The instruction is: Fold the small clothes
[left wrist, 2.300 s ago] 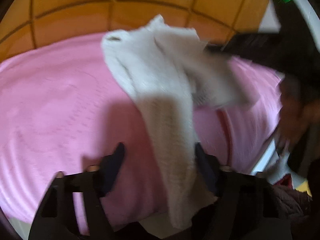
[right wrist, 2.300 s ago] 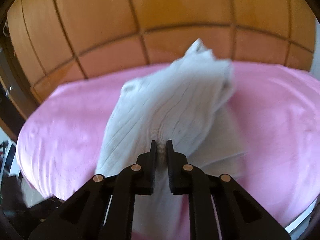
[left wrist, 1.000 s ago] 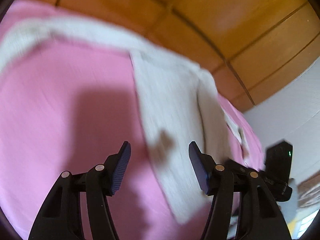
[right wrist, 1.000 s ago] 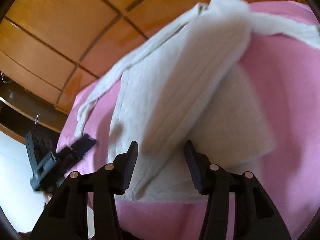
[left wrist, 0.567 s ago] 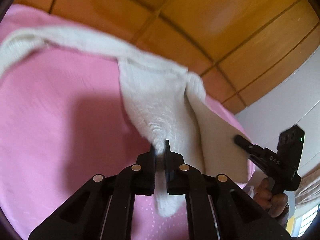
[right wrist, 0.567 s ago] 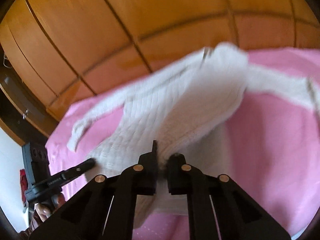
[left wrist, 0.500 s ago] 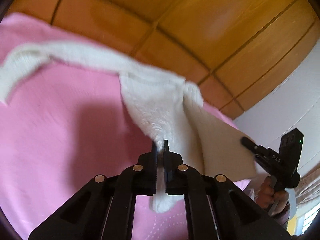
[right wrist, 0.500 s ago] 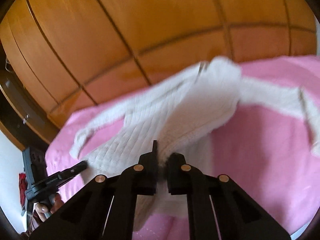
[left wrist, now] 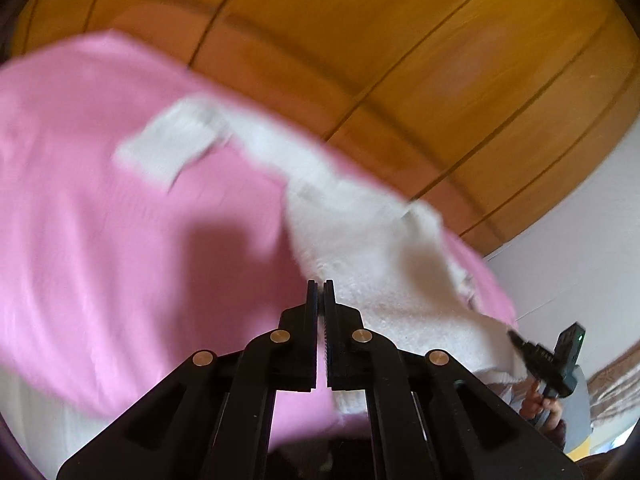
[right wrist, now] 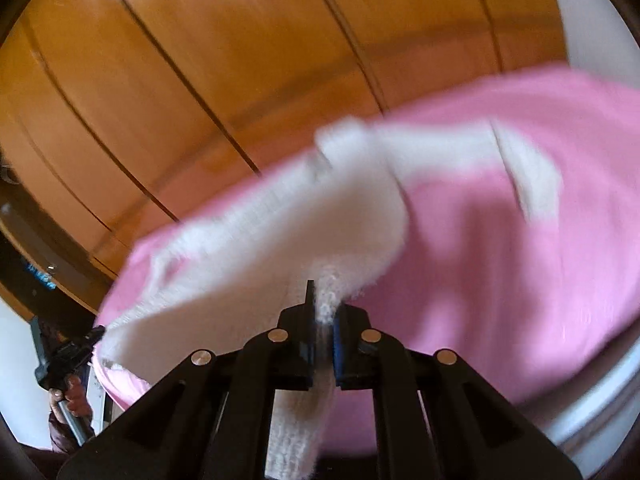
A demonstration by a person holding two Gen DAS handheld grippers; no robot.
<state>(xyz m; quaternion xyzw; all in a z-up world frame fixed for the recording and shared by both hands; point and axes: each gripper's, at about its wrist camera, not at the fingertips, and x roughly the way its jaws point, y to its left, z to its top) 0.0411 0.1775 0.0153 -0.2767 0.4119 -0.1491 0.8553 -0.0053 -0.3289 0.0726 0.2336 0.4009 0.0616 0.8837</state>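
A small white knitted sweater [left wrist: 360,248] hangs stretched above a pink bed sheet [left wrist: 100,220]. My left gripper [left wrist: 320,286] is shut on one bottom corner of it. My right gripper [right wrist: 324,296] is shut on the other bottom corner, with knit [right wrist: 304,420] hanging down between its arms. The sweater [right wrist: 280,240] spans between both grippers. One sleeve [left wrist: 176,144] trails on the sheet to the left; it also shows at the right in the right wrist view [right wrist: 528,176]. The right gripper shows at the left wrist view's right edge [left wrist: 540,360]. Both views are blurred by motion.
Orange wooden wardrobe panels [left wrist: 360,40] stand behind the bed. A white wall [left wrist: 580,260] is at the right. The left gripper and the hand holding it show at the right wrist view's lower left [right wrist: 68,360]. The sheet's near edge [right wrist: 560,380] drops to a white base.
Both grippers opened, re-gripped the sweater's bottom corners, then shut. Since then they have lifted and pulled it; the sleeve has slid on the sheet and the views have tilted.
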